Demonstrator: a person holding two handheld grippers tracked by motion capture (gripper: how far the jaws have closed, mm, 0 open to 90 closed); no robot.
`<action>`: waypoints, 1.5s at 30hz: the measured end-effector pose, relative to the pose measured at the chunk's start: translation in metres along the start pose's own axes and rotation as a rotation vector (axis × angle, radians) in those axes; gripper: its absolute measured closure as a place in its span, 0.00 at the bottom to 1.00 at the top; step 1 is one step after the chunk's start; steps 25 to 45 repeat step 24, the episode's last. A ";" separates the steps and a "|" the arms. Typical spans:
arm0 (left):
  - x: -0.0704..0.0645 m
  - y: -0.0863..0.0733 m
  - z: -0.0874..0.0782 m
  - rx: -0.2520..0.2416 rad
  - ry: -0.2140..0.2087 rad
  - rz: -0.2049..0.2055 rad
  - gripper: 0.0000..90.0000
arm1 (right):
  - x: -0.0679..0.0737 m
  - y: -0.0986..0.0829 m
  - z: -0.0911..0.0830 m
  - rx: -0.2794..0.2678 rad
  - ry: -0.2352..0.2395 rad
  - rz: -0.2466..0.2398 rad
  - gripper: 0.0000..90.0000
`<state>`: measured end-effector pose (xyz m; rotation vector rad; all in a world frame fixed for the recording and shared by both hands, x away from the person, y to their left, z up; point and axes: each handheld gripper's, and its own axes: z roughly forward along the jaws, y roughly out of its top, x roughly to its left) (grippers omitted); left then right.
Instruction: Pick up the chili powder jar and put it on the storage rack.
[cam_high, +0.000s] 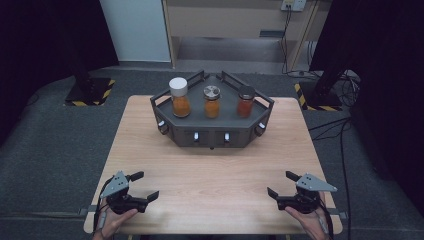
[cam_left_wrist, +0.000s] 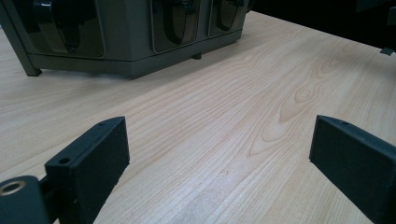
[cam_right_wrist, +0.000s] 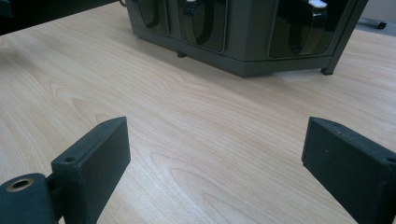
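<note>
A dark grey angular rack (cam_high: 212, 134) stands at the far middle of the wooden table (cam_high: 210, 175). On its top sit three spice jars: a white-lidded jar (cam_high: 179, 97) of orange powder at left, a silver-lidded jar (cam_high: 212, 101) in the middle, a dark-lidded jar (cam_high: 245, 101) of red-brown spice at right. My left gripper (cam_high: 145, 186) rests near the front left edge, open, nothing between its jaws. My right gripper (cam_high: 281, 184) sits near the front right edge, also open and holding nothing. Both gripper views face the rack's front panels (cam_left_wrist: 116, 37) (cam_right_wrist: 243, 37) across bare wood.
Small white-capped bottles (cam_high: 196, 136) sit in the rack's lower front slots. Behind the table are a wooden cabinet (cam_high: 235, 20), black stands with yellow-striped bases (cam_high: 90, 92) and loose cables (cam_high: 345, 130) on the grey floor at right.
</note>
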<state>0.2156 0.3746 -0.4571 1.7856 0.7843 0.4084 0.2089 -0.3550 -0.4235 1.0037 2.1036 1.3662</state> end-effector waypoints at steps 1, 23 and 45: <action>0.000 0.000 0.000 0.000 0.000 0.001 0.05 | 0.000 0.000 0.001 0.003 0.000 -0.002 0.09; 0.000 0.001 0.001 0.003 -0.001 0.002 0.05 | -0.002 -0.001 0.004 0.014 0.002 0.003 0.09; 0.000 0.001 0.000 0.003 -0.001 0.003 0.05 | -0.002 -0.001 0.004 0.015 0.003 0.004 0.08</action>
